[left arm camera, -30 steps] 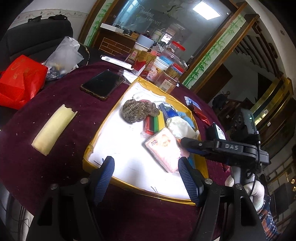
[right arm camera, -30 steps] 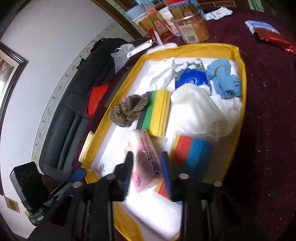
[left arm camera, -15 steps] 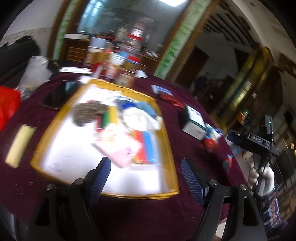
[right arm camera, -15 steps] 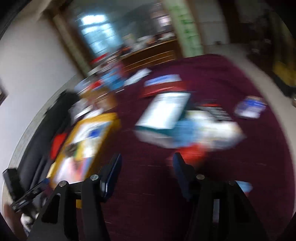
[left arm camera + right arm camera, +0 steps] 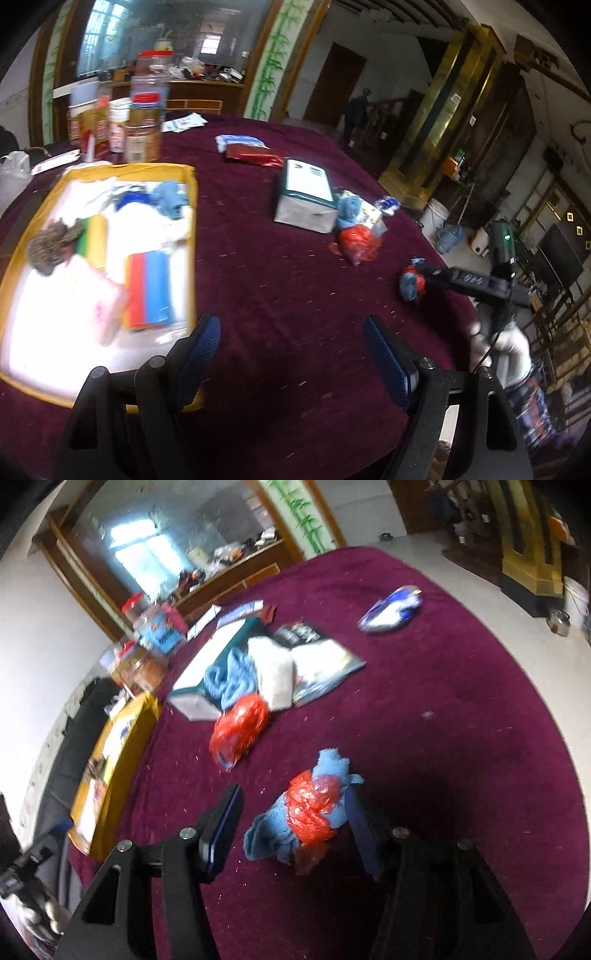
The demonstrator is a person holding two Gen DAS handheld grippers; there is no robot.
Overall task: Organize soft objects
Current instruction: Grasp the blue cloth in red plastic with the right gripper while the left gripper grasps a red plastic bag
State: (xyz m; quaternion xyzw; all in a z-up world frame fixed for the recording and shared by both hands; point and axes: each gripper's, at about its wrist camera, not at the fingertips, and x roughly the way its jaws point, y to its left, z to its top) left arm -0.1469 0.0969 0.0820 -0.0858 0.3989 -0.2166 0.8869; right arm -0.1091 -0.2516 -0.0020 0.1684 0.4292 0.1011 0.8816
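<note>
A blue cloth bundle wrapped in red plastic (image 5: 306,812) lies on the maroon tablecloth between the open fingers of my right gripper (image 5: 295,819); it also shows in the left wrist view (image 5: 410,282), at the tip of my right gripper (image 5: 424,275). My left gripper (image 5: 291,347) is open and empty over bare cloth, right of the yellow tray (image 5: 192,229). The tray holds a pink tissue pack (image 5: 99,302), coloured sponges (image 5: 149,291), white cloths and a brown knit piece (image 5: 51,240).
A red plastic bundle (image 5: 238,723), a blue cloth (image 5: 231,675), a white pack and a green-white box (image 5: 304,195) lie mid-table. A blue-white packet (image 5: 391,609) lies farther off. Jars and boxes (image 5: 142,122) stand behind the tray. The table edge curves at right.
My right gripper let go of the pink tissue pack in the tray, swung right and now straddles the blue-and-red bundle. My left gripper turned right, away from the tray.
</note>
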